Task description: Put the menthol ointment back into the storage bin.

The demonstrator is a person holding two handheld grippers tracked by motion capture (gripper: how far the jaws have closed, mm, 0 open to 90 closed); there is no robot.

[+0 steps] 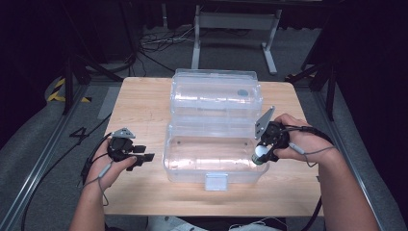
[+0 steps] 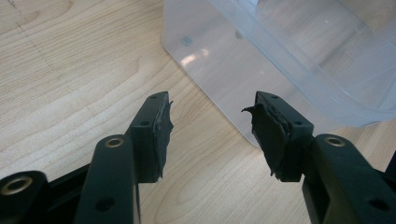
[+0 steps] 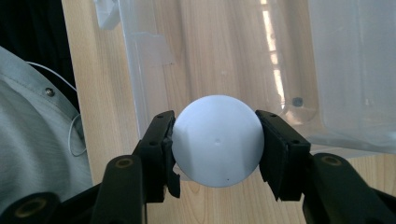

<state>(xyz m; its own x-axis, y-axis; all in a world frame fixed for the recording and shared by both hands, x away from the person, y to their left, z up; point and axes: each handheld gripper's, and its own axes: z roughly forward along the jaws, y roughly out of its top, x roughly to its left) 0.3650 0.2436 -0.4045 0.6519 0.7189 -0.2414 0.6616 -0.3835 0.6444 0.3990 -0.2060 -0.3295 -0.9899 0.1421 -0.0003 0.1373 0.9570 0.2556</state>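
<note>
A clear plastic box (image 1: 192, 172) stands open in the middle of the wooden table (image 1: 144, 106), its lid (image 1: 216, 94) folded back behind it. My right gripper (image 1: 261, 155) is at the box's right end, shut on a white ball (image 1: 260, 152). In the right gripper view the ball (image 3: 217, 144) sits between both pads, above the box's wall (image 3: 140, 70). My left gripper (image 1: 146, 152) rests low over the table just left of the box, open with nothing between its jaws. In the left gripper view its fingertips (image 2: 161, 116) point at the box's near corner (image 2: 243, 70).
A white latch (image 1: 215, 182) hangs on the box's front wall. The table's front edge (image 1: 211, 214) lies close to the person's body, whose grey shirt (image 3: 37, 140) is in the right gripper view. Cables trail from both grippers. Dark frames and a white stand (image 1: 235, 29) are beyond the table.
</note>
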